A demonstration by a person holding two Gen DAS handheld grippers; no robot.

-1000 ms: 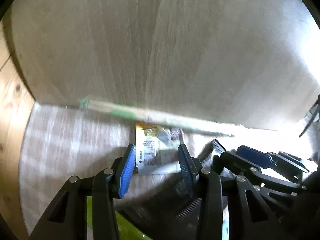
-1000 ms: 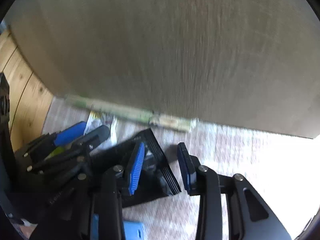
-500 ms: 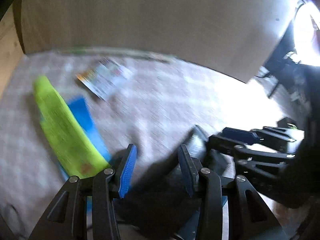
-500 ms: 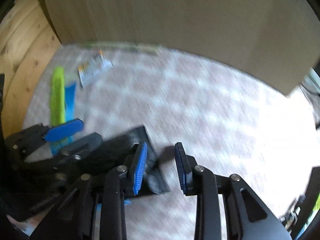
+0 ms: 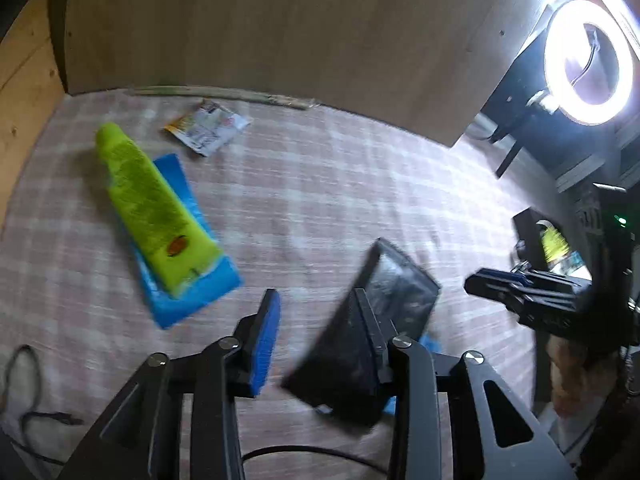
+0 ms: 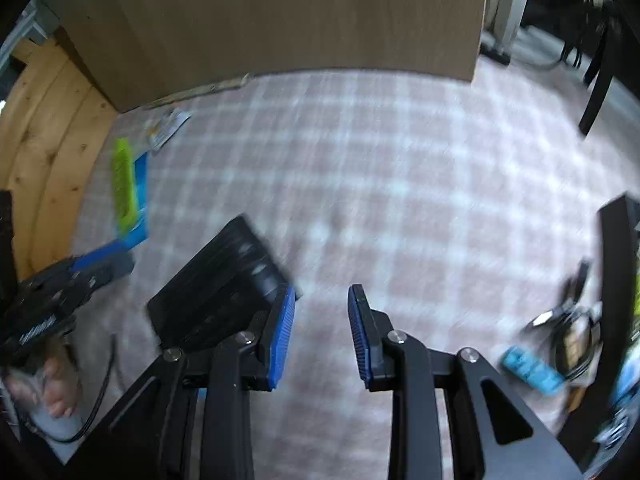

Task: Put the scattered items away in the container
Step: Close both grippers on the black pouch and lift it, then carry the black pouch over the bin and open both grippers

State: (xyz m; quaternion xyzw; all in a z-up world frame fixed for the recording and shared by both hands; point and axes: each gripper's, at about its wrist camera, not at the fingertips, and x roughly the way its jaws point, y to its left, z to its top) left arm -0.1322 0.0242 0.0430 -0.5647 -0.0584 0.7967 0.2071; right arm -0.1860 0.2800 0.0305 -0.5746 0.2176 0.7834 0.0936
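Two grippers, one black container (image 5: 400,292) between them, tilted and apparently clear of the plaid rug (image 5: 320,200). My read is that it's being carried toward the loose items, so they get loaded where they lie. Left gripper (image 5: 316,308): jaws about half apart and closing. A corner of the container pokes into the gap and lies against the right-hand finger, but the other pad (image 5: 266,340) is clear of it, so no pinch yet. Right gripper (image 6: 322,300): jaws partly apart, only rug between them, with the container just outside its left finger. Can't tell what actually supports the container. Its inside looks dark, with nothing I can make out in it. Waiting on the rug: a lime cloth (image 5: 152,208) lying on a blue packet (image 5: 192,292), a printed sachet (image 5: 208,128) near the wooden board (image 5: 280,20), and a thin stick (image 5: 224,94) along the board's foot. At the far right is a second dark box (image 5: 528,228) with something yellow-green (image 5: 554,240) in it, too blurred to identify.
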